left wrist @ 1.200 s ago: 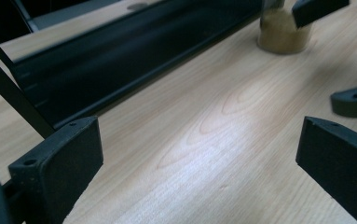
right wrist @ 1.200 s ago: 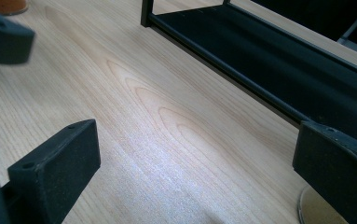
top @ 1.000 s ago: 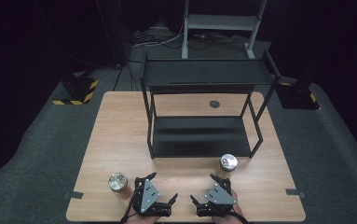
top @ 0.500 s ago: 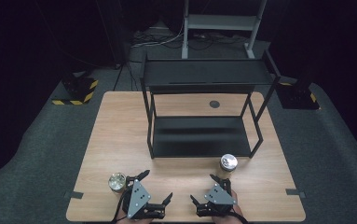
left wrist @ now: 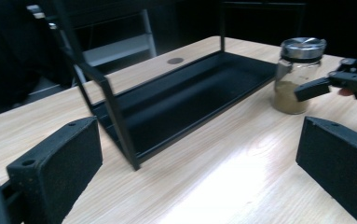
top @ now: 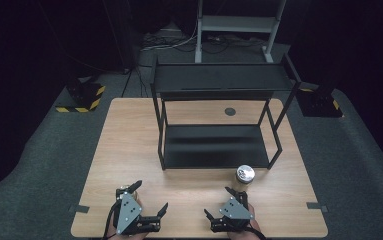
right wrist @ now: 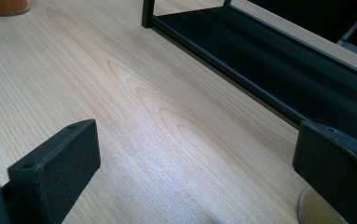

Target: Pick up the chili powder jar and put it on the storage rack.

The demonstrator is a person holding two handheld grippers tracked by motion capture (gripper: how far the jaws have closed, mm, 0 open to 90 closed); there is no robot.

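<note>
Both grippers [top: 149, 202] [top: 224, 202] spread, empty. Jars flank outer fingers: left jar [top: 124, 190], right jar [top: 244, 176]; likely staged for shelf [top: 214, 152].

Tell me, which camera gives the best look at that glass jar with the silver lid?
The left gripper view: the jar stands side-on and close there, showing its metal lid and brownish powder inside. The high view shows the jar small and from above, mostly its lid, in front of the black shelf. In the right gripper view, the round edge at the bottom may be its base.
</note>
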